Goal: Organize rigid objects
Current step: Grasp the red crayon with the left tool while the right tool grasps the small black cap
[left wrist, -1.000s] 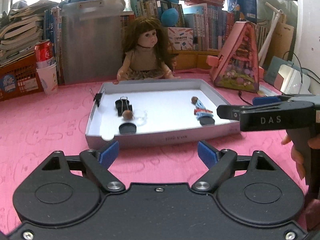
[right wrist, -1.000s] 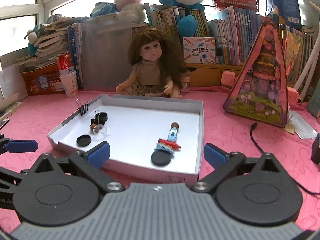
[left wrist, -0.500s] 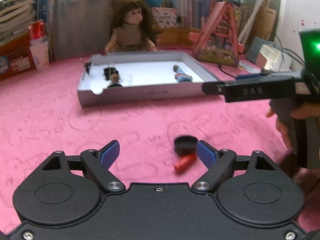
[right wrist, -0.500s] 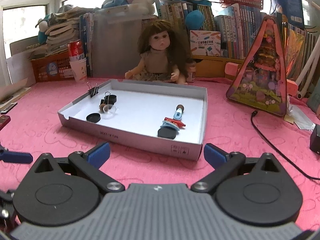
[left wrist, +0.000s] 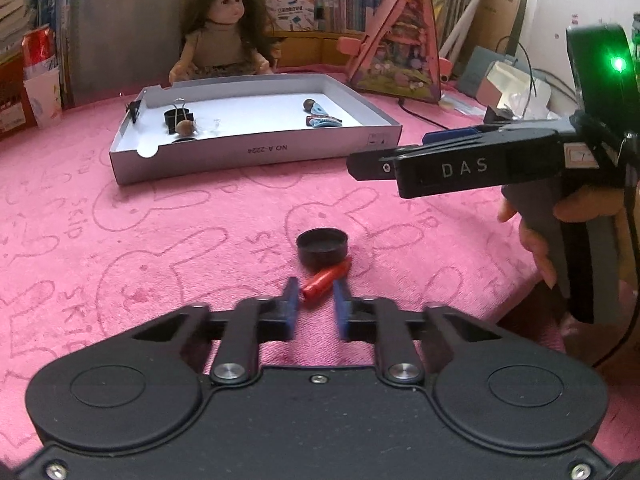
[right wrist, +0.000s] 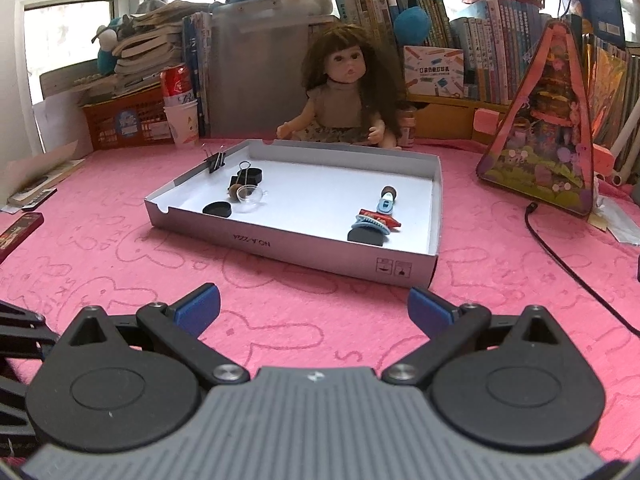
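Note:
On the pink cloth a small red cylinder (left wrist: pixel 326 280) lies against a black round cap (left wrist: pixel 322 246). My left gripper (left wrist: pixel 315 300) is closing its jaws around the cylinder's near end, and the blue pads (left wrist: pixel 291 300) are blurred on either side of it. The white tray (left wrist: pixel 256 152) stands further back, holding binder clips (left wrist: pixel 178 114), a brown nut (left wrist: pixel 185 128) and a blue-and-red cluster (left wrist: pixel 322 120). My right gripper (right wrist: pixel 314 308) hangs open over bare cloth in front of the tray (right wrist: pixel 280 246). In the left wrist view the right gripper (left wrist: pixel 400 160) reaches in from the right, held by a hand (left wrist: pixel 536 240).
A doll (right wrist: pixel 344 96) sits behind the tray. A pink triangular toy house (right wrist: pixel 548 120) stands at the right, with a black cable (right wrist: pixel 560 256) on the cloth. A can and paper cups (right wrist: pixel 182 108) are at the back left, and books and boxes line the back.
The left gripper has drawn back from the tray and tilted down, bringing the black cap and red cylinder into view. Its jaws went from wide open to nearly together around the cylinder. The right gripper stayed open.

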